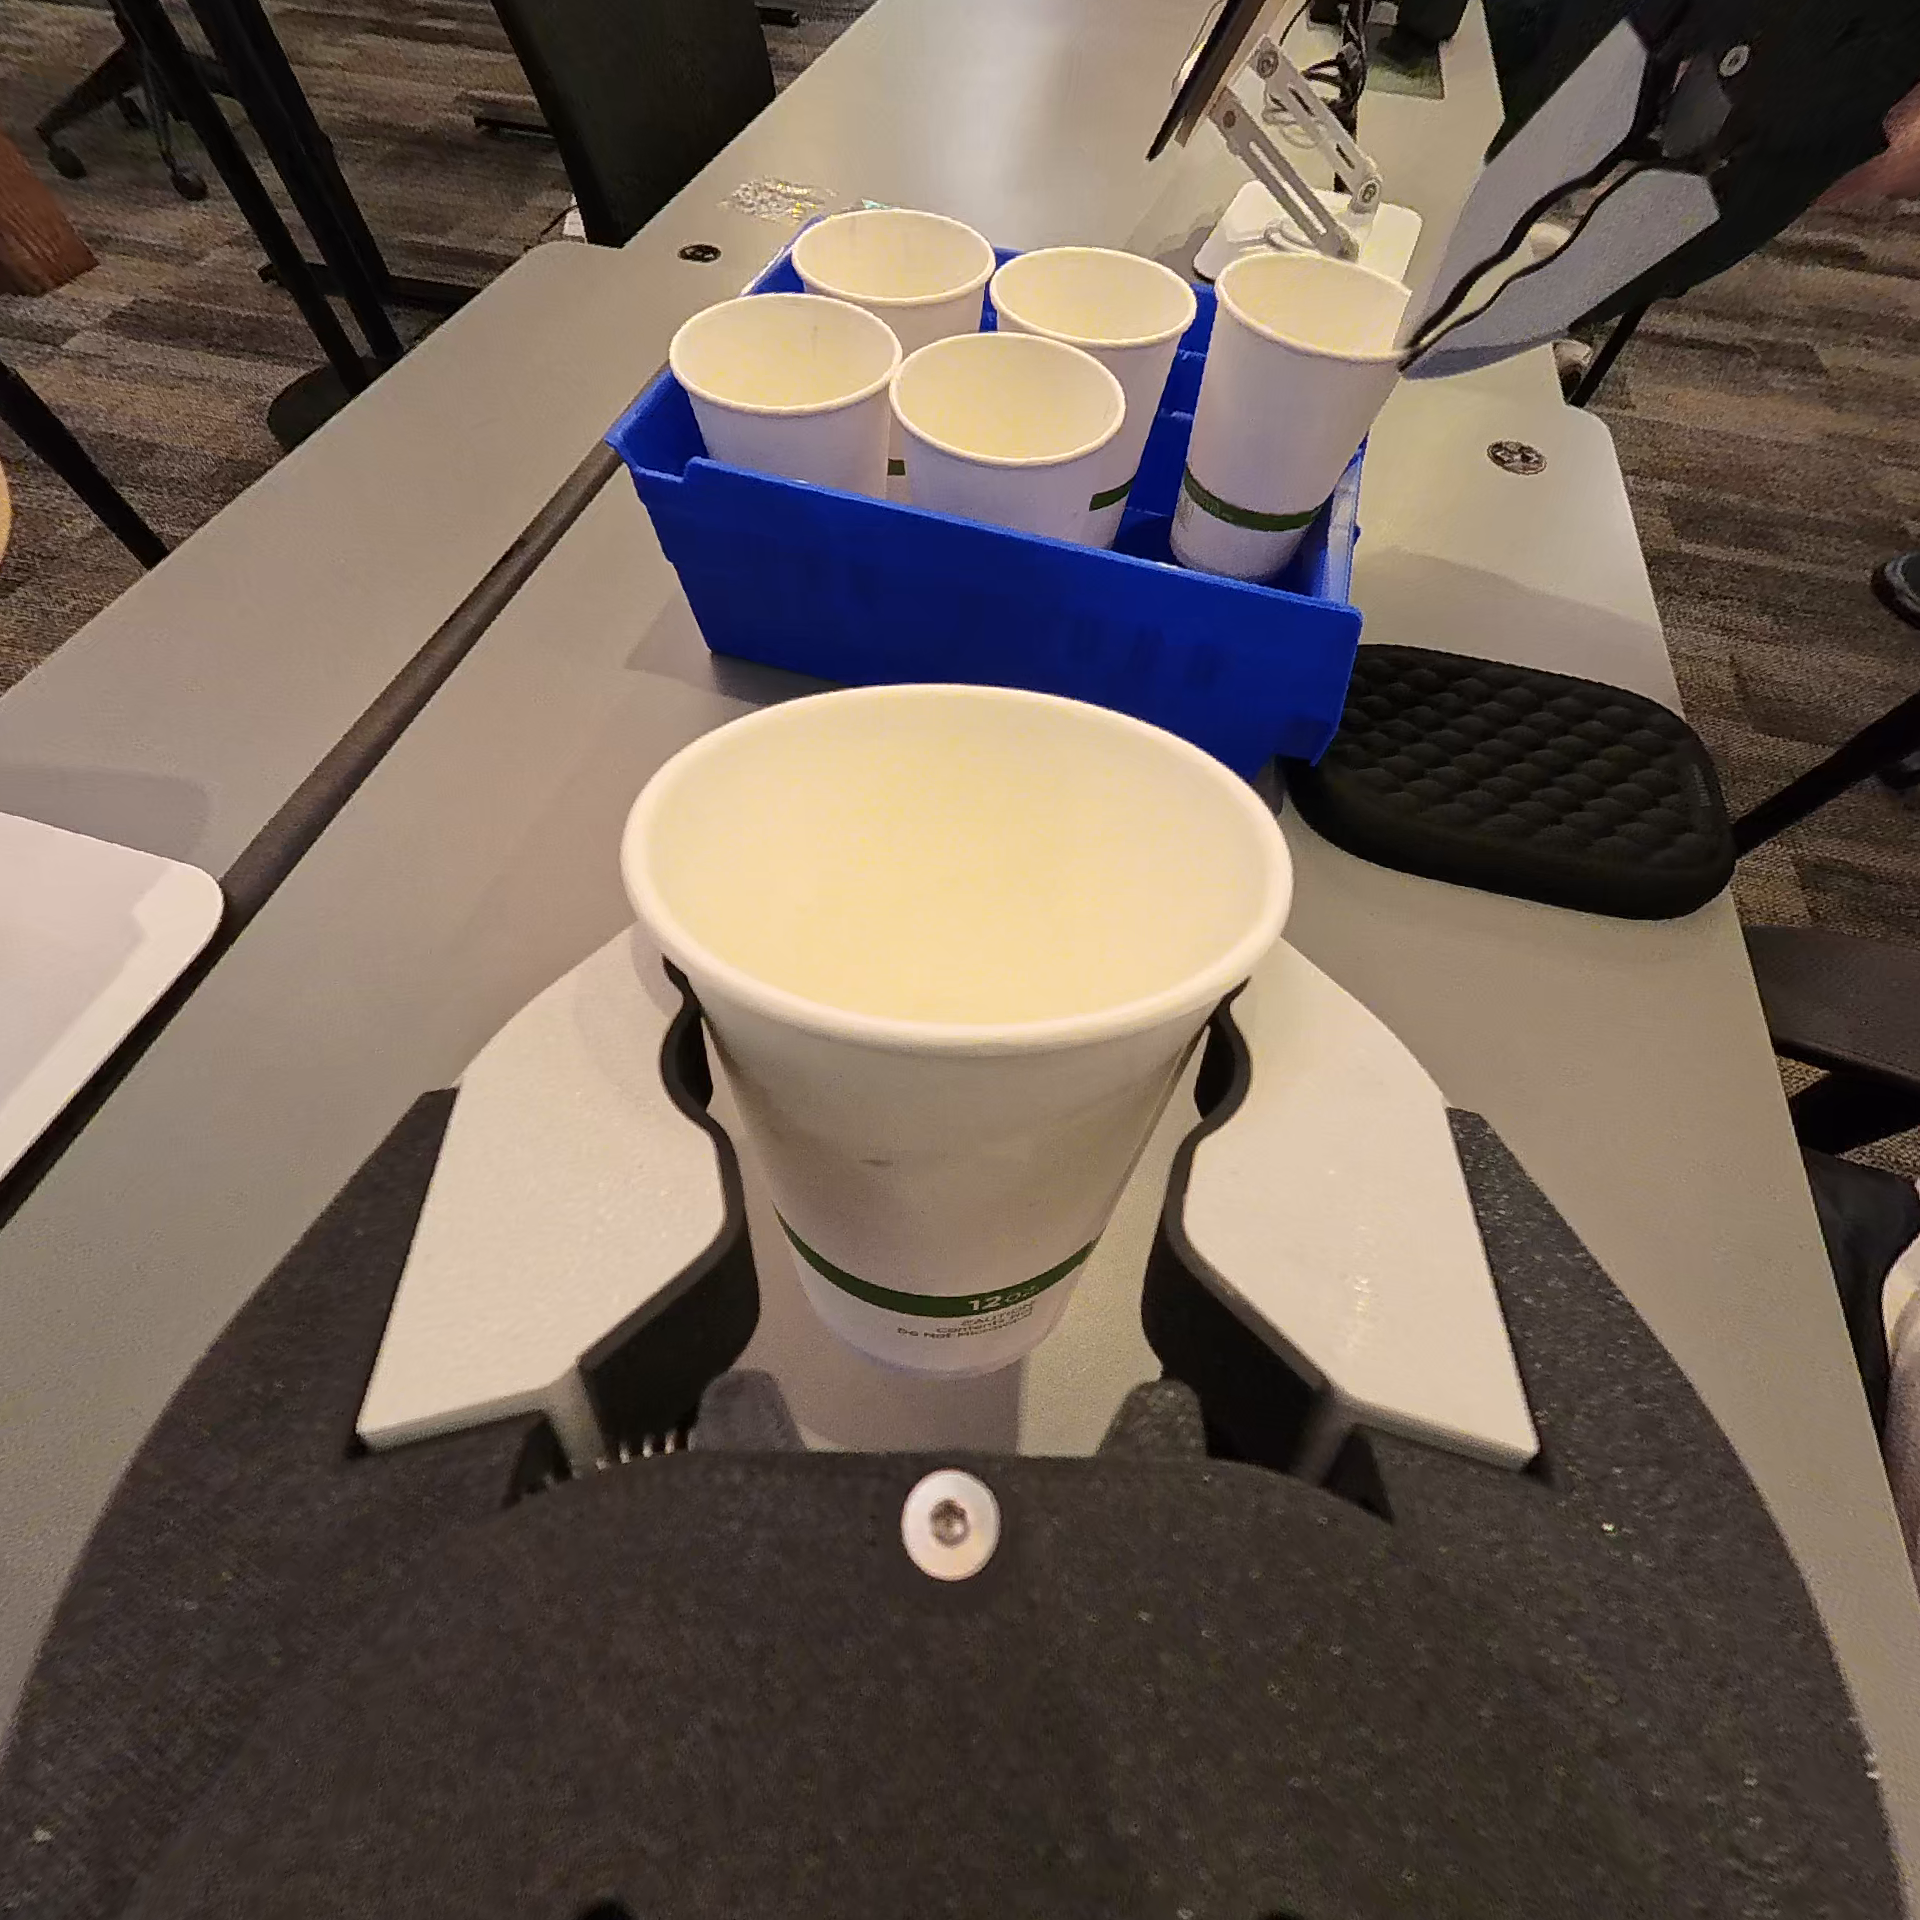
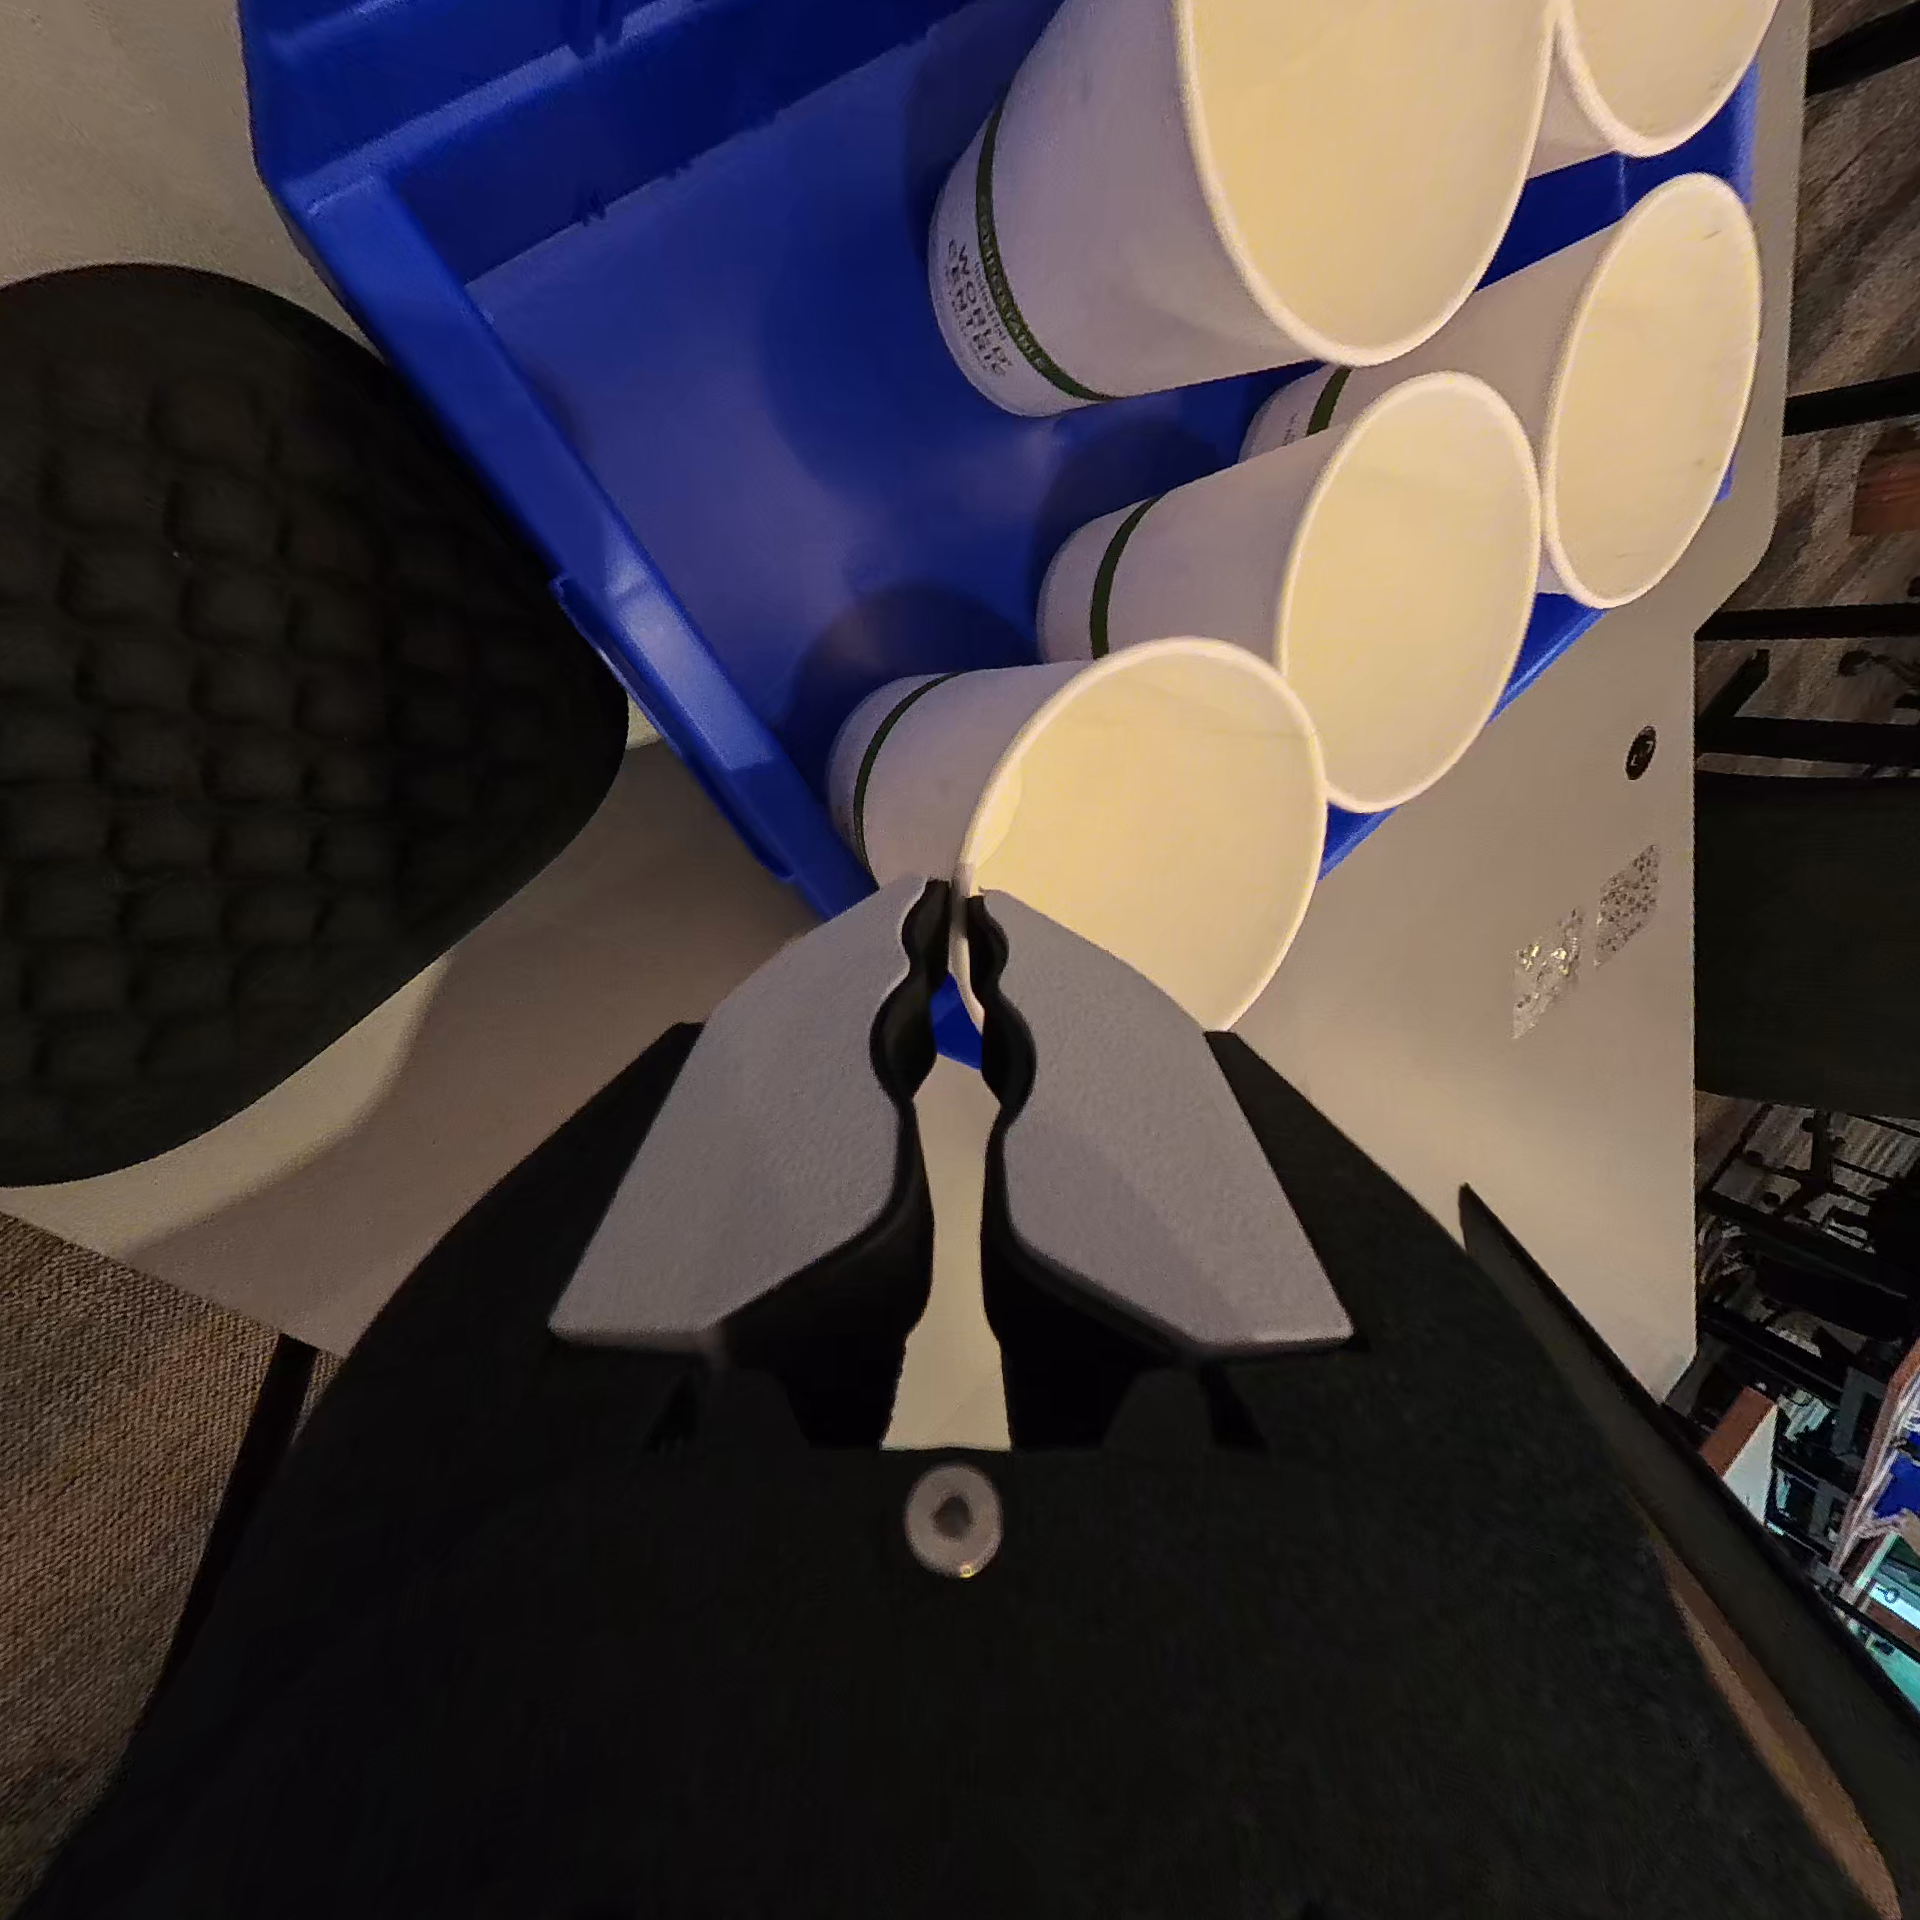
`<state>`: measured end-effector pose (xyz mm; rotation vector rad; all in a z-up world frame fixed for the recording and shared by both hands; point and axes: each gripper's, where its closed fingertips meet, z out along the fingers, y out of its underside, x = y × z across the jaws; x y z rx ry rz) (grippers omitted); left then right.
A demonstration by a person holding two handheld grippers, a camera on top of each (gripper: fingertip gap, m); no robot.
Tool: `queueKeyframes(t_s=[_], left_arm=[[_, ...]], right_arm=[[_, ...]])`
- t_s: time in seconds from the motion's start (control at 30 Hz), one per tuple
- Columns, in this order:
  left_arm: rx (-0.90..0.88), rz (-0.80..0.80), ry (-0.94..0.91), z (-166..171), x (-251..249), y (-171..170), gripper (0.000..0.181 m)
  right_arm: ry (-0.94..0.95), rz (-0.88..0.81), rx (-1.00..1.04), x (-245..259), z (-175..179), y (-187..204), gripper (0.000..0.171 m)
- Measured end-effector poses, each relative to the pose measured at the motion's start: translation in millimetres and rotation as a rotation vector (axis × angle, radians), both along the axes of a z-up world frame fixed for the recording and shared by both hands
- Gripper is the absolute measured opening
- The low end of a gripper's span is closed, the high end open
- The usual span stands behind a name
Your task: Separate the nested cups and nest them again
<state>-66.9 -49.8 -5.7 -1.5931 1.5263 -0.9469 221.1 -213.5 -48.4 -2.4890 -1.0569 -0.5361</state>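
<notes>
Here, the left gripper (image 1: pixel 951 1049) is clenched around one white paper cup (image 1: pixel 951 997), upright above the grey table (image 1: pixel 436 831) just before the blue bin (image 1: pixel 997 603). The right gripper (image 2: pixel 958 914) pinches the rim of a tilted cup (image 2: pixel 1132 810) at the bin's right end. Four more cups (image 1: pixel 904 353) stand in the bin; a black pad (image 1: pixel 1507 790) lies beside it.

Cups (image 1: pixel 940 343) crowd bin's (image 1: pixel 997 592) left, right compartment mostly free

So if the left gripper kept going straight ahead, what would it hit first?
Probably the blue bin: its front wall stands directly beyond the held cup in the left gripper, though depth is unclear.
</notes>
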Motion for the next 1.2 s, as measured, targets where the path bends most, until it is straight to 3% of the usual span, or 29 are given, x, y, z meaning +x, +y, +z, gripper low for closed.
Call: queueKeyframes(t_s=[0.63, 0.9, 1.03, 1.2], left_arm=[[0.002, -0.004, 0.013, -3.5, 1.2, -1.0, 0.093], [-0.005, -0.003, 0.001, -0.5, 0.8, -0.8, 0.093], [-0.002, -0.008, 0.007, -2.8, 2.3, -2.3, 0.093], [-0.004, -0.019, 0.017, -7.0, 5.0, -6.2, 0.093]], right_arm=[[0.017, -0.016, -0.041, 3.6, -10.4, 3.9, 0.003], [0.03, 0.006, 0.085, -7.1, 8.3, 8.4, 0.02], [0.094, 0.119, 0.187, -53.5, 45.0, 24.2, 0.019], [0.243, 0.389, 0.265, -169.0, 86.7, 49.4, 0.018]])
